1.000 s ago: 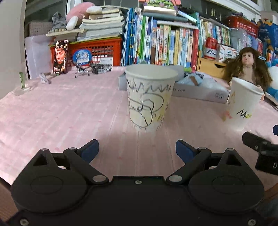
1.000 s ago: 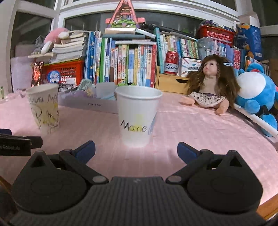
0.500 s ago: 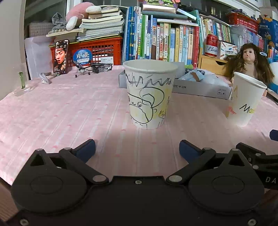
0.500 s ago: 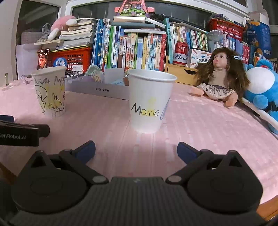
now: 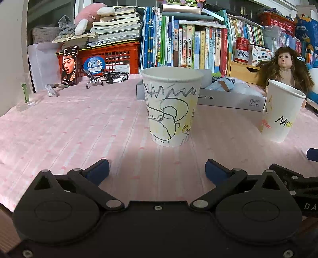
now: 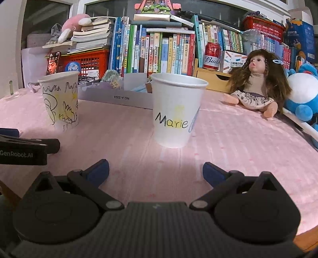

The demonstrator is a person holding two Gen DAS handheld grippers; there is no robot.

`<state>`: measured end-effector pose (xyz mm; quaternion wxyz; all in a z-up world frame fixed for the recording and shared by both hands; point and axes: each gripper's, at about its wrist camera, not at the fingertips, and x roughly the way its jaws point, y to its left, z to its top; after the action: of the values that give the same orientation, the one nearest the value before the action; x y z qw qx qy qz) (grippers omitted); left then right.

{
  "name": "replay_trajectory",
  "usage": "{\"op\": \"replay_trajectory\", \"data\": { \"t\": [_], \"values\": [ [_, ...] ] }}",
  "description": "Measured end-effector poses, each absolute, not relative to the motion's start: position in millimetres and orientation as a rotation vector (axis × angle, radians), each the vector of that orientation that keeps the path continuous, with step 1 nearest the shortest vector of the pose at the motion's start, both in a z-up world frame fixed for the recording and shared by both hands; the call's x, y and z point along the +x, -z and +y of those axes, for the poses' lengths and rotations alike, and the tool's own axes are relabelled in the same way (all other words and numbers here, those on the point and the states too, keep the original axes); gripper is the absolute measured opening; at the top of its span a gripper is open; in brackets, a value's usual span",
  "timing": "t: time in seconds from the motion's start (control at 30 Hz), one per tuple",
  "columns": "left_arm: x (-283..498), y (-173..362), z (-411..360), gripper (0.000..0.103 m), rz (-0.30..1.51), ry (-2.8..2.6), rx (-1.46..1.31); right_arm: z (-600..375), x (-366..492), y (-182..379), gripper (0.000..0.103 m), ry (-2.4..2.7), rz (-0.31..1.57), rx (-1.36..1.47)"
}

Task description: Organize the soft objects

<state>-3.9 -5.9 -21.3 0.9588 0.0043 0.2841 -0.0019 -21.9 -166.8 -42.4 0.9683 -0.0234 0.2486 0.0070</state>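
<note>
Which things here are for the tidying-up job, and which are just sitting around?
For the job:
- scribbled paper cup, in front of the open left gripper
- Marie paper cup, in front of the open right gripper

Probably just lying about:
- doll
- blue plush
- books
- red can
- grey box

2 cups (image 6: 177, 109) on table (image 6: 228, 139), box (image 6: 119, 97) behind

We see a pink cloth (image 5: 79, 127) over the table, lit from above. Behind stand a row of books (image 6: 159, 53), a red crate (image 5: 119, 57) and what may be dark window panes (image 6: 47, 17).
</note>
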Motion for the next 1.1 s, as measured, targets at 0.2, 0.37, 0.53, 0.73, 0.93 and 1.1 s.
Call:
{"op": "replay_trajectory", "data": {
  "t": [0.2, 0.37, 0.53, 0.73, 0.93, 1.1],
  "values": [
    [-3.8, 21.3, -6.1, 0.103, 0.575, 0.004, 0.009, -167.9, -21.0, 43.0, 0.103, -0.02, 0.509, -0.041],
    [-3.8, 21.5, -6.2, 0.103, 0.576, 0.004, 0.009, -170.9, -18.6, 42.2, 0.103, -0.029, 0.522, -0.032],
    [-3.6, 21.8, -6.5, 0.103, 0.577, 0.003, 0.017, -172.1, -16.6, 41.5, 0.103, -0.034, 0.536, -0.021],
    [-3.4, 21.8, -6.6, 0.103, 0.579, 0.003, 0.016, -172.1, -15.8, 41.3, 0.103, -0.034, 0.542, -0.013],
    [-3.5, 21.8, -6.9, 0.103, 0.579, 0.002, 0.015, -174.0, -13.9, 40.8, 0.103, -0.039, 0.553, -0.003],
    [-3.4, 21.8, -6.9, 0.103, 0.58, 0.002, 0.016, -175.5, -12.6, 40.8, 0.103, -0.042, 0.56, 0.001]
  ]
}}
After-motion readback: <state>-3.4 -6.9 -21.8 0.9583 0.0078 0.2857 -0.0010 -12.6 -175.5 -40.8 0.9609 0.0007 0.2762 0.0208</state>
